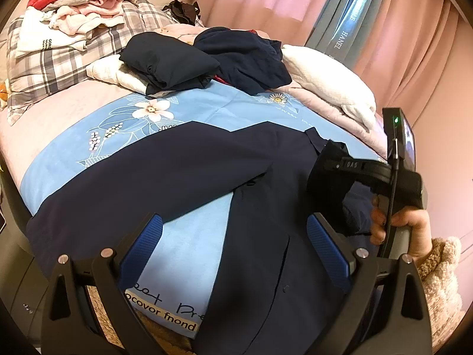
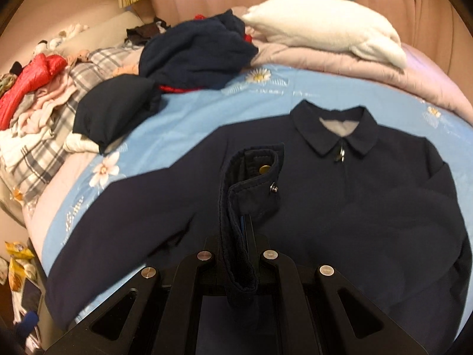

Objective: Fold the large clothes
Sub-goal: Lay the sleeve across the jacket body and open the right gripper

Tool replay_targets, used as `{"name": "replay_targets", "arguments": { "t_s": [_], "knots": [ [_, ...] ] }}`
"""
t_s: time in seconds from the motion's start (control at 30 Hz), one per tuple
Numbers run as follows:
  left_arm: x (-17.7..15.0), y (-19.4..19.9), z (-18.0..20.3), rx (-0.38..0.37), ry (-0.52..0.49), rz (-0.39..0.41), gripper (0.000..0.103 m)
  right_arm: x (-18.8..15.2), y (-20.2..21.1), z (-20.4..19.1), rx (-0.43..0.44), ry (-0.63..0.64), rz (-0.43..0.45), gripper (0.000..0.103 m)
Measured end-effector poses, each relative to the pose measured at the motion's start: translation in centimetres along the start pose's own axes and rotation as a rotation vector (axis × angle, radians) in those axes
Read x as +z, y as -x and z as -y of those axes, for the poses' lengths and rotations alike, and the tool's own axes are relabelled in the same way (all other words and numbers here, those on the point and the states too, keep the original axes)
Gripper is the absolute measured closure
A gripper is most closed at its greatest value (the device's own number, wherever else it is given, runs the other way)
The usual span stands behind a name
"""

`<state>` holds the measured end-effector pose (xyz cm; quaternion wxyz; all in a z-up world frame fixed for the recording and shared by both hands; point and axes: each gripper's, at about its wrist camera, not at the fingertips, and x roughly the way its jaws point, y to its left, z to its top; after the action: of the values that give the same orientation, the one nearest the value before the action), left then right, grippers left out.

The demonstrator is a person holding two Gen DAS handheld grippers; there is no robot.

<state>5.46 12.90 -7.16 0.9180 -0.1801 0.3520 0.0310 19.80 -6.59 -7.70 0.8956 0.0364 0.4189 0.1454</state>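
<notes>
A large navy jacket lies face up on the blue flowered sheet, collar at the far side and zip closed. Its left sleeve stretches out to the left. My right gripper is shut on the cuff of the other sleeve and holds it over the jacket's chest. In the left wrist view the jacket lies ahead, and my left gripper is open and empty just above it, near the sleeve and the body. The right gripper's body and the hand holding it show at the right.
A folded dark garment and a crumpled navy one lie at the far side of the bed. A pile of mixed clothes sits on a plaid cover at far left. A white blanket lies at right. Pink curtains hang behind.
</notes>
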Motion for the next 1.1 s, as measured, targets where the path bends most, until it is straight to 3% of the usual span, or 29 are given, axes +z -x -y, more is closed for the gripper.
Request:
{"name": "replay_targets", "arguments": {
  "t_s": [0.9,1.1],
  "knots": [
    [0.2,-0.5,-0.2,0.014,0.0,-0.015,0.005,-3.3,-5.3,1.1,0.049,-0.084,-0.153,0.097],
    [0.2,-0.6,-0.1,0.017,-0.01,-0.019,0.005,-3.6,-5.4,0.5,0.064,-0.042,-0.164,0.097]
  ]
}}
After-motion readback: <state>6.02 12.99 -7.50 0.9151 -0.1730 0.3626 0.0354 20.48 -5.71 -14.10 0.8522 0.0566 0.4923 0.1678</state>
